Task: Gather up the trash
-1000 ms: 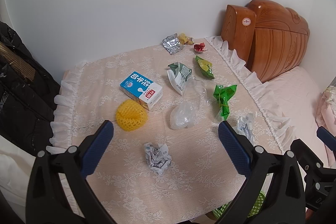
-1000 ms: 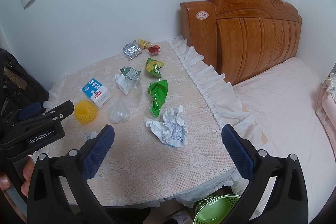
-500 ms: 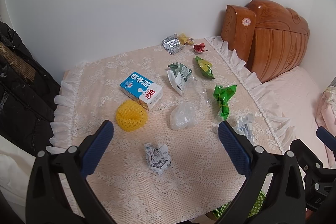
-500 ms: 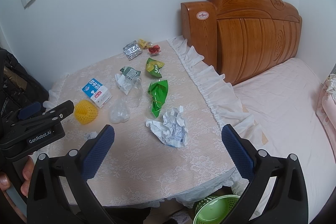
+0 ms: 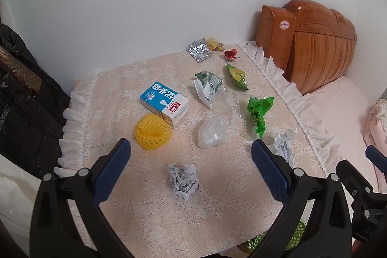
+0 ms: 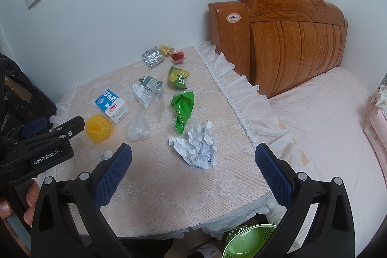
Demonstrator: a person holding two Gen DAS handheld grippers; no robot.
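Both grippers hover wide apart and empty over the littered, lace-covered bedside table (image 6: pixel 169 185).

The left gripper (image 5: pixel 191 169) frames a small crumpled paper ball (image 5: pixel 183 177); the right gripper (image 6: pixel 193 172) frames a larger crumpled white paper wad (image 6: pixel 196 146). The green mesh bin (image 6: pixel 249 241) sits below the table edge. Springy paper could slip from the pads, or a pinch may snag the lace.

Both wrist views look down from near the lace-covered table's (image 5: pixel 154 214) front edge toward the wall; the right view (image 6: pixel 169 187) adds the headboard (image 6: pixel 285 40).
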